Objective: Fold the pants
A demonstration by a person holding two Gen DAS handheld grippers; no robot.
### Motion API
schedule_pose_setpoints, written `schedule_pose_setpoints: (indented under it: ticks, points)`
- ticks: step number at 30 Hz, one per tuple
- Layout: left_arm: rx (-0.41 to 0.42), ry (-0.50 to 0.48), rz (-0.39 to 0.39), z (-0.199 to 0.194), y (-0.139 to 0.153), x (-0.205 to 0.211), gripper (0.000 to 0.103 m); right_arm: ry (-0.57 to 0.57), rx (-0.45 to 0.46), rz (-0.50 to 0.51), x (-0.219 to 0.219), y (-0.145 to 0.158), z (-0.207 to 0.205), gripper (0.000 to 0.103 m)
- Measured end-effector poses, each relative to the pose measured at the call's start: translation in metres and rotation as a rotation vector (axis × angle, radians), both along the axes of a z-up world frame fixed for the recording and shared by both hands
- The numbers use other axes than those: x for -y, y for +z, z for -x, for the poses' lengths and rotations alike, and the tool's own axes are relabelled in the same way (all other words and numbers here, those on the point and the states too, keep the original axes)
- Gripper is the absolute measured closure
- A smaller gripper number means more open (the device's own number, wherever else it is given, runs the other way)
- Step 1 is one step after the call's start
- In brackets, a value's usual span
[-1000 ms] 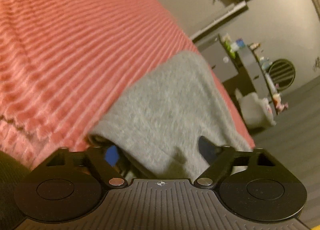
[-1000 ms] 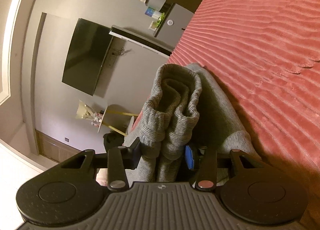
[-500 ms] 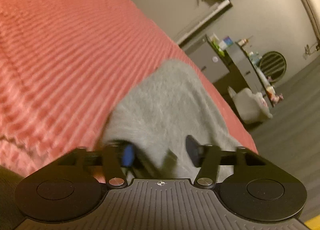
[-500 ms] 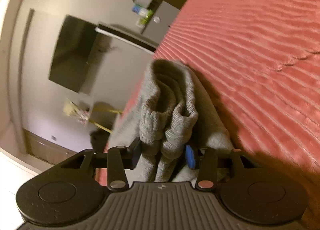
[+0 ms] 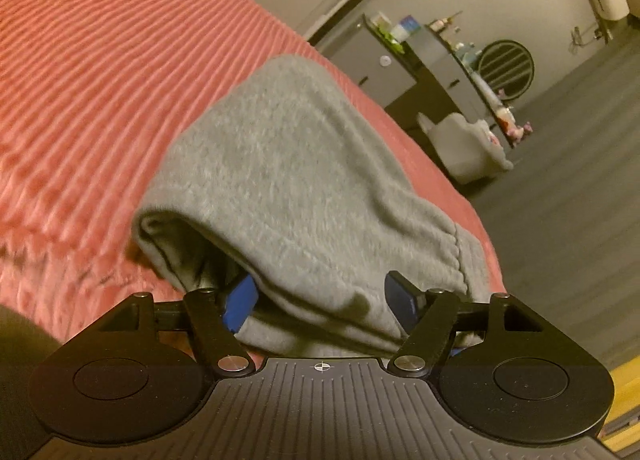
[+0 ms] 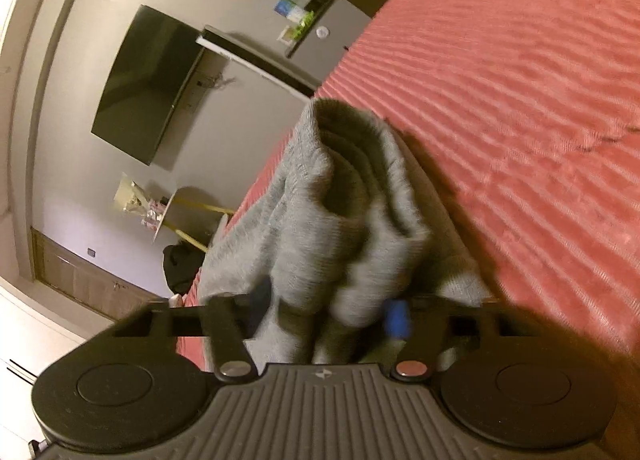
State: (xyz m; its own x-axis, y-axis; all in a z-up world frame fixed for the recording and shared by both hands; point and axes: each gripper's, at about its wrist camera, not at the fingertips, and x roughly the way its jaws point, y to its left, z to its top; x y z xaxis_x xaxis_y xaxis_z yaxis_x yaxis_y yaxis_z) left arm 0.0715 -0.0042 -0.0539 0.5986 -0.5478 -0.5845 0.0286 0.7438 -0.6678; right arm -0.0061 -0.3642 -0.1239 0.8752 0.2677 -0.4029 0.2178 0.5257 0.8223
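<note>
Grey sweatpants [image 5: 304,163] lie folded into a thick bundle near the edge of a bed covered by a red ribbed blanket [image 5: 100,71]. My left gripper [image 5: 320,302] straddles the near end of the bundle. Its jaws are opening, and the blue pads [image 5: 240,304] stand on either side of the stacked layers without squeezing them. In the right wrist view the same pants [image 6: 352,195] rise as a bunched roll of folds. My right gripper [image 6: 328,306] is closing on that roll, and the cloth is pinched between its fingers.
The blanket [image 6: 520,99] spreads wide beyond the pants. Past the bed's edge are a grey cabinet [image 5: 376,71] with small items on top, a white soft chair [image 5: 468,147], a wall-mounted dark screen [image 6: 148,83] and a small round table [image 6: 168,215].
The left gripper's jaws narrowed on the bundle, then widened again, and the view rolled and lifted slightly. The right gripper's jaws widened, then narrowed again on the bunched cloth.
</note>
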Motion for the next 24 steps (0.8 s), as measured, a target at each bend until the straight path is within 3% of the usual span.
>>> schedule_pose_setpoints:
  ticks: [7,10,13,15,17,19,21,23,24]
  points:
    - [-0.057,-0.021,0.088,0.0,-0.01,0.003,0.029,0.009,-0.001,-0.01,0.001,-0.001,-0.001,0.056]
    - [-0.126,0.061,0.027,-0.012,-0.022,0.005,0.031,0.007,-0.001,-0.025,0.003,-0.001,-0.001,0.055]
    - [-0.075,0.154,0.012,-0.013,-0.018,0.0,0.032,0.004,0.005,-0.053,0.01,-0.006,-0.002,0.053]
    - [-0.032,0.199,-0.003,-0.013,-0.013,-0.004,0.03,0.002,0.016,-0.086,0.012,-0.007,-0.002,0.048]
    - [-0.043,0.229,-0.002,-0.02,-0.014,-0.008,0.029,0.006,0.026,-0.102,0.014,-0.009,-0.003,0.036]
    - [-0.067,0.257,-0.011,-0.03,-0.017,-0.009,0.029,0.018,0.014,-0.076,0.011,-0.008,-0.007,0.033]
    - [-0.091,0.265,-0.011,-0.038,-0.022,-0.01,0.031,0.024,0.005,-0.044,0.009,-0.009,-0.011,0.033]
    - [-0.088,0.285,-0.015,-0.043,-0.023,-0.01,0.043,0.006,0.013,-0.04,0.009,-0.011,-0.011,0.036]
    - [-0.08,0.29,-0.015,-0.044,-0.022,-0.011,0.051,-0.013,0.007,-0.036,0.01,-0.012,-0.01,0.05]
